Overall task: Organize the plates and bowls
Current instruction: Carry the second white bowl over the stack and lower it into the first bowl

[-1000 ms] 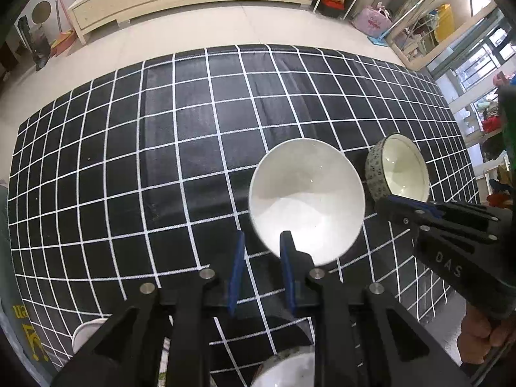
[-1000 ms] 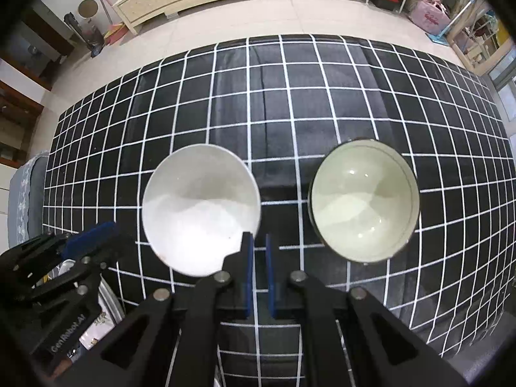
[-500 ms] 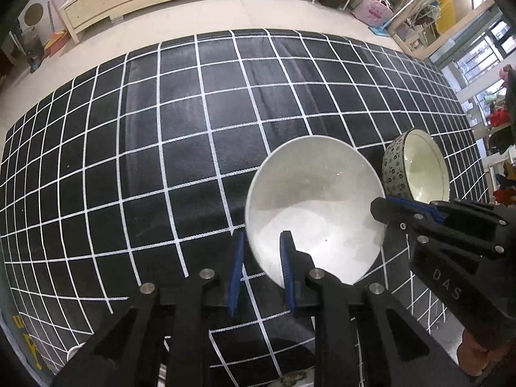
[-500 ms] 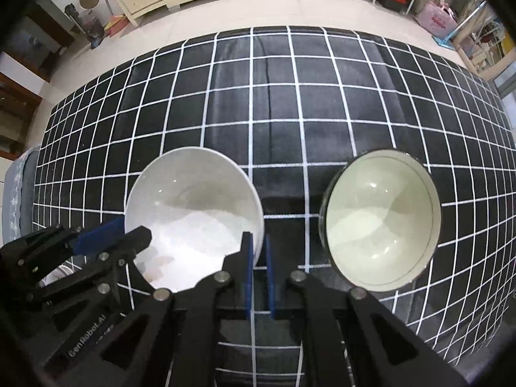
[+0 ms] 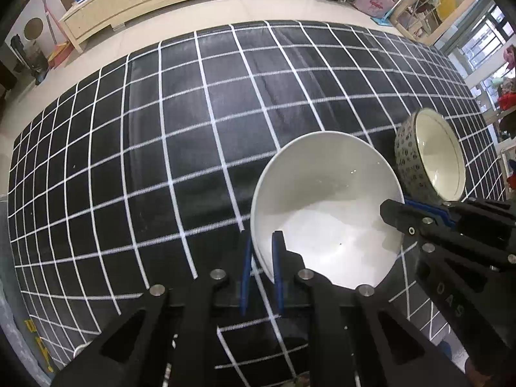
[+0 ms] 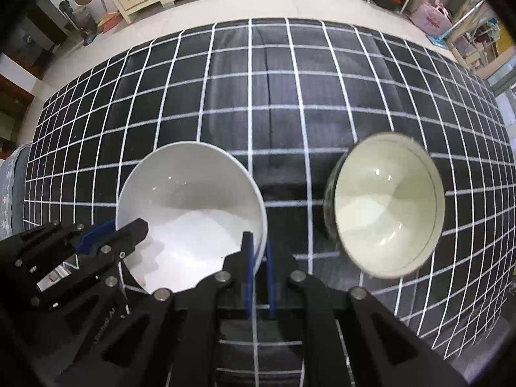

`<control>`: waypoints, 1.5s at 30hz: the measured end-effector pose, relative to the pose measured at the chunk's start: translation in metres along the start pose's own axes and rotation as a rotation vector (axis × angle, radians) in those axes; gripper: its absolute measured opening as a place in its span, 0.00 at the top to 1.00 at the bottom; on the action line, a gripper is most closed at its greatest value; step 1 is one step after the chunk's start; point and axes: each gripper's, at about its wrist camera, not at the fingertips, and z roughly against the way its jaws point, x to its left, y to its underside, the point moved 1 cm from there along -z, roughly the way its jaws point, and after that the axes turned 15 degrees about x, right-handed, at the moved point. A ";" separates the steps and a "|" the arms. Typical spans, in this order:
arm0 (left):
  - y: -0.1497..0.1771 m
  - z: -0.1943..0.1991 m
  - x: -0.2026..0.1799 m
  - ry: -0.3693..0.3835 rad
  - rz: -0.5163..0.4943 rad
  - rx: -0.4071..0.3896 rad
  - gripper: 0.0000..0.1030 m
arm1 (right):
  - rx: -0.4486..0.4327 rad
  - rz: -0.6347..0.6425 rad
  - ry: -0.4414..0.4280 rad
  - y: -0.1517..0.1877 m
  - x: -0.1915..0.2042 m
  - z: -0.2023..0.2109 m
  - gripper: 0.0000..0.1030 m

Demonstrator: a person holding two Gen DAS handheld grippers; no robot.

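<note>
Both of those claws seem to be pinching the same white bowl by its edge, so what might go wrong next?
1. The left gripper and right gripper each pinch only the thin rim of the white bowl; it may slip or tilt when lifted.
2. If the two hands pull unevenly, the bowl could twist free.
3. The patterned bowl sits close beside it and might get knocked.

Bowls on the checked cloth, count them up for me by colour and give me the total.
White bowl: 1, its rim pinched by both the left gripper and the right gripper.
Patterned bowl with a pale inside: 1, standing free beside it on the checked cloth.
Total: 2 bowls.
</note>
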 end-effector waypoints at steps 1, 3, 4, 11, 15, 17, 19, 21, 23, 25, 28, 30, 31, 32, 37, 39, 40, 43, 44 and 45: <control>0.006 -0.001 0.000 -0.001 0.001 0.007 0.90 | 0.005 0.000 -0.004 0.004 0.002 -0.001 0.90; 0.022 -0.004 0.001 0.005 0.002 0.014 0.90 | 0.016 0.000 -0.016 0.015 0.005 -0.004 0.90; 0.029 -0.005 0.002 0.008 0.001 0.019 0.90 | 0.020 0.001 -0.018 0.022 0.008 -0.005 0.90; 0.085 -0.020 0.002 0.003 0.032 0.029 0.90 | 0.036 0.022 0.017 0.065 0.036 -0.015 0.90; 0.104 -0.026 0.005 0.024 0.043 0.035 0.90 | 0.011 0.020 0.031 0.081 0.049 -0.020 0.90; 0.109 -0.028 0.005 0.023 0.049 0.029 0.90 | 0.014 0.009 0.017 0.094 0.059 -0.021 0.90; 0.110 -0.028 0.005 0.024 0.053 0.026 0.90 | 0.010 0.012 0.028 0.102 0.066 -0.021 0.90; 0.109 -0.031 0.008 0.035 0.061 0.030 0.90 | 0.014 0.005 0.022 0.105 0.068 -0.022 0.90; 0.112 -0.031 0.012 0.047 0.069 0.028 0.90 | 0.018 -0.008 0.007 0.105 0.070 -0.023 0.90; 0.110 -0.030 0.015 0.064 0.075 0.020 0.90 | 0.017 -0.033 -0.013 0.092 0.052 -0.017 0.91; 0.110 -0.025 0.016 0.043 0.068 0.006 0.90 | -0.003 -0.042 -0.015 0.089 0.042 -0.011 0.91; 0.109 -0.019 0.015 0.034 0.067 -0.002 0.90 | -0.014 -0.040 -0.014 0.089 0.042 -0.003 0.91; 0.107 -0.014 0.016 0.041 0.071 -0.003 0.90 | -0.020 -0.036 -0.011 0.089 0.045 0.005 0.91; 0.108 -0.012 0.019 0.050 0.076 -0.006 0.90 | -0.022 -0.033 -0.008 0.090 0.047 0.009 0.91; 0.122 0.012 0.018 0.054 0.077 -0.035 0.90 | -0.046 -0.029 -0.010 0.097 0.048 0.038 0.91; 0.131 0.022 0.017 0.059 0.078 -0.049 0.90 | -0.055 -0.024 -0.008 0.107 0.051 0.049 0.90; 0.136 0.027 0.018 0.065 0.082 -0.057 0.90 | -0.058 -0.023 -0.008 0.111 0.053 0.054 0.91; 0.149 0.043 0.018 0.071 0.086 -0.074 0.90 | -0.070 -0.016 -0.014 0.126 0.053 0.067 0.91; 0.152 0.046 0.017 0.070 0.083 -0.078 0.90 | -0.074 -0.014 -0.012 0.123 0.048 0.069 0.91; 0.158 0.051 0.015 0.066 0.076 -0.086 0.90 | -0.084 -0.014 -0.006 0.126 0.046 0.071 0.91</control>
